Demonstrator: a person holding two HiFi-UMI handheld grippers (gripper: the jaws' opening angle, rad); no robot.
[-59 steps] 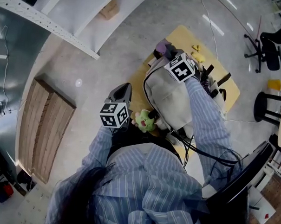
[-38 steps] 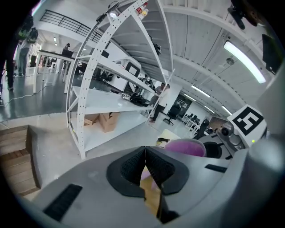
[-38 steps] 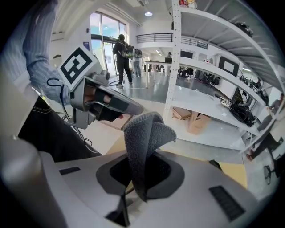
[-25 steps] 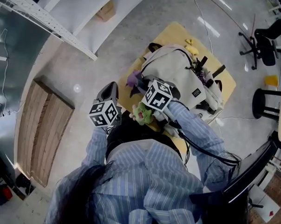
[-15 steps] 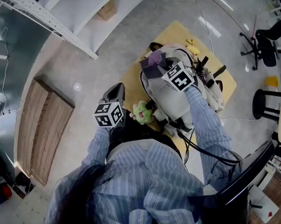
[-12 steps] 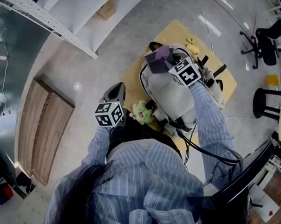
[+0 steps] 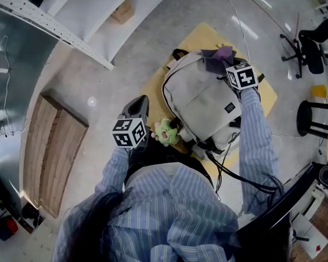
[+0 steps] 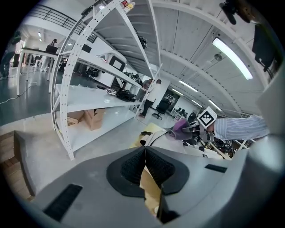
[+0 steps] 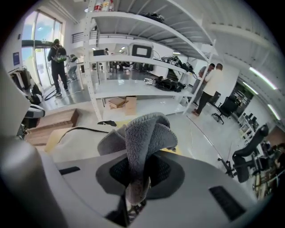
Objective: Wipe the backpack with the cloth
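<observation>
A beige backpack point(image 7: 200, 99) lies flat on a small yellow table point(image 7: 155, 92). My right gripper point(image 7: 225, 60) is at the backpack's far top edge, shut on a purple-grey cloth point(image 7: 220, 52) that rests on the fabric. In the right gripper view the folded cloth point(image 9: 143, 136) sticks up from between the jaws, with the backpack point(image 9: 75, 139) below it. My left gripper point(image 7: 138, 104) hangs off the table's near left side, shut and holding nothing. The left gripper view looks over its closed jaws toward the backpack point(image 8: 156, 136) and the cloth point(image 8: 180, 126).
A green plush toy point(image 7: 165, 133) lies at the backpack's near left corner, and black cables point(image 7: 227, 171) trail off the near side. A white shelving rack point(image 7: 65, 28) and a wooden pallet point(image 7: 52, 150) stand to the left. A stool point(image 7: 312, 124) and an office chair point(image 7: 314, 50) are at the right.
My right gripper has swept the cloth across the backpack, from its near left side to its far top right edge. The left gripper has hardly moved.
</observation>
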